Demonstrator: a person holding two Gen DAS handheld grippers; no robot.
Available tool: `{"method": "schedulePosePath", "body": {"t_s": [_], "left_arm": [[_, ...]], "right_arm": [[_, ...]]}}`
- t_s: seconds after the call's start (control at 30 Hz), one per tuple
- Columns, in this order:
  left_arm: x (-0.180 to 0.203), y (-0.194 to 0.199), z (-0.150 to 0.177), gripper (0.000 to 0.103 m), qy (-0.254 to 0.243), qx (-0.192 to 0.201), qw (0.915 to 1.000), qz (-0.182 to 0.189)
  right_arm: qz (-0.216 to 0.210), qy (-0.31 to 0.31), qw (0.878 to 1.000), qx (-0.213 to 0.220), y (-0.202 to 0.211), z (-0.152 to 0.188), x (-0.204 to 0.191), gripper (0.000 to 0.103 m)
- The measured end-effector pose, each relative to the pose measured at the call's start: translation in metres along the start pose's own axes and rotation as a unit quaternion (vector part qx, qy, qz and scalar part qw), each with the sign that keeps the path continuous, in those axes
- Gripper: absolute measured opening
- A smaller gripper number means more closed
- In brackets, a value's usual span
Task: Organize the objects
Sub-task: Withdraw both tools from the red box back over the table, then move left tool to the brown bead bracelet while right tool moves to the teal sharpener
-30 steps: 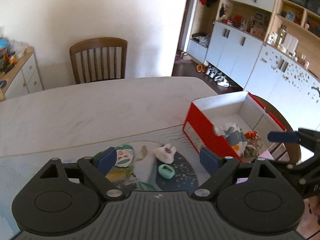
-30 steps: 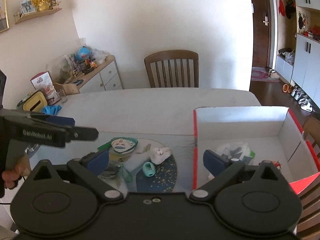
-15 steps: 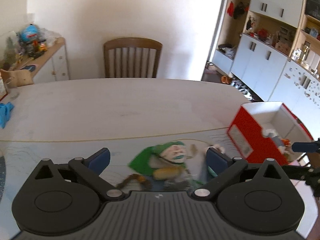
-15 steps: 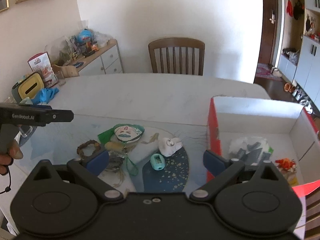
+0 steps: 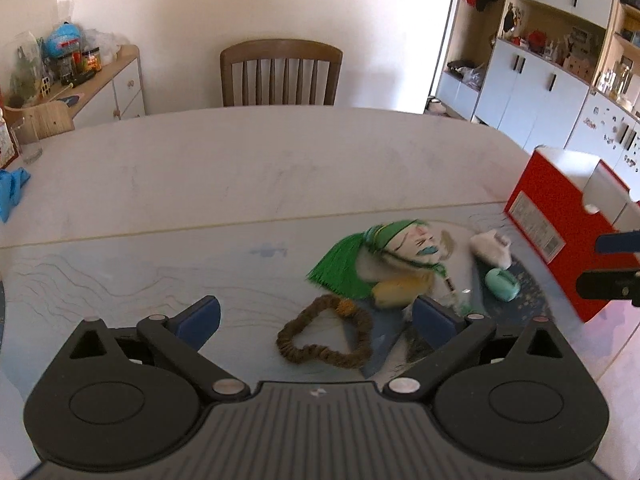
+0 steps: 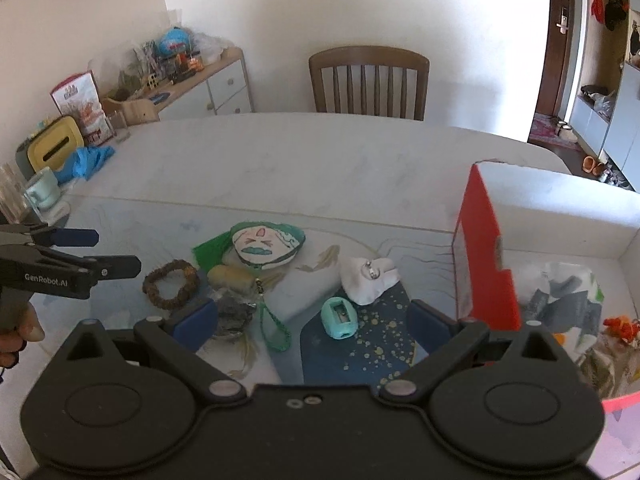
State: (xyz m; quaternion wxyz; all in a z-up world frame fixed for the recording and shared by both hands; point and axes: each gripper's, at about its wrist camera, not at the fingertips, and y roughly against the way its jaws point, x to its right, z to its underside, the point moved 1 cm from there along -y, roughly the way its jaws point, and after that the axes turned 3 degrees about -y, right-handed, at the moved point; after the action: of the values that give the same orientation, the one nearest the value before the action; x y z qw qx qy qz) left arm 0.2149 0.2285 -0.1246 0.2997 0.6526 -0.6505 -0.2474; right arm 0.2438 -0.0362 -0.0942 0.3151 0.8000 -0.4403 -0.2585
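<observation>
Two grippers: both hung above the white marble-look table [image 6: 304, 160], jaws spread wide, nothing between the pads.
Left gripper [image 5: 316, 316]: its jaws had just been opening and stood at their widest over the brown beaded bracelet [image 5: 324, 336], not touching it; in the right wrist view it came in from the left edge [image 6: 96, 252], a hand [image 6: 20, 332] on its grip.
Brown beaded bracelet: lay flat as a loop on the pale patterned mat [image 6: 132, 220], left of the small pile.
Pile: a round painted face mask with a green rim [image 6: 266, 244] rested against a green tassel [image 6: 210, 250]; a yellow-brown oblong piece [image 6: 232, 276] lay just in front, touching a dark crumpled lump [image 6: 232, 314] and a green cord [image 6: 276, 330].
Right gripper [image 6: 312, 320]: held empty over the mat, with the teal plastic pencil sharpener [image 6: 340, 318] seen between its blue pads but below them.
White lumpy figure [image 6: 370, 280]: sat just behind the sharpener, apart from it.
Red cardboard box with white inside [image 6: 486, 264]: stood open at the right end of the mat, holding a white-and-grey patterned cloth [image 6: 560, 288] and a small orange item [image 6: 622, 326].
Far side: a brown wooden slatted chair [image 6: 368, 80] stood at the table.
</observation>
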Motion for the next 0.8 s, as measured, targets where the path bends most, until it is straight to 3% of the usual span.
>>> {"method": "schedulePosePath", "body": {"t_s": [0.37, 0.67, 0.8], "left_arm": [[-0.021, -0.043, 0.014, 0.103, 0.001, -0.036, 0.9989, -0.029], [-0.023, -0.060, 0.019, 0.102, 0.008, -0.050, 0.9987, -0.004], [-0.025, -0.060, 0.018, 0.092, 0.013, -0.046, 0.9989, -0.004]], "right_arm": [[0.030, -0.009, 0.999, -0.033, -0.040, 0.005, 0.005, 0.093], [0.034, -0.016, 0.998, -0.057, -0.066, 0.007, 0.012, 0.081], [0.026, -0.020, 0.998, -0.061, -0.072, 0.008, 0.014, 0.074]]}}
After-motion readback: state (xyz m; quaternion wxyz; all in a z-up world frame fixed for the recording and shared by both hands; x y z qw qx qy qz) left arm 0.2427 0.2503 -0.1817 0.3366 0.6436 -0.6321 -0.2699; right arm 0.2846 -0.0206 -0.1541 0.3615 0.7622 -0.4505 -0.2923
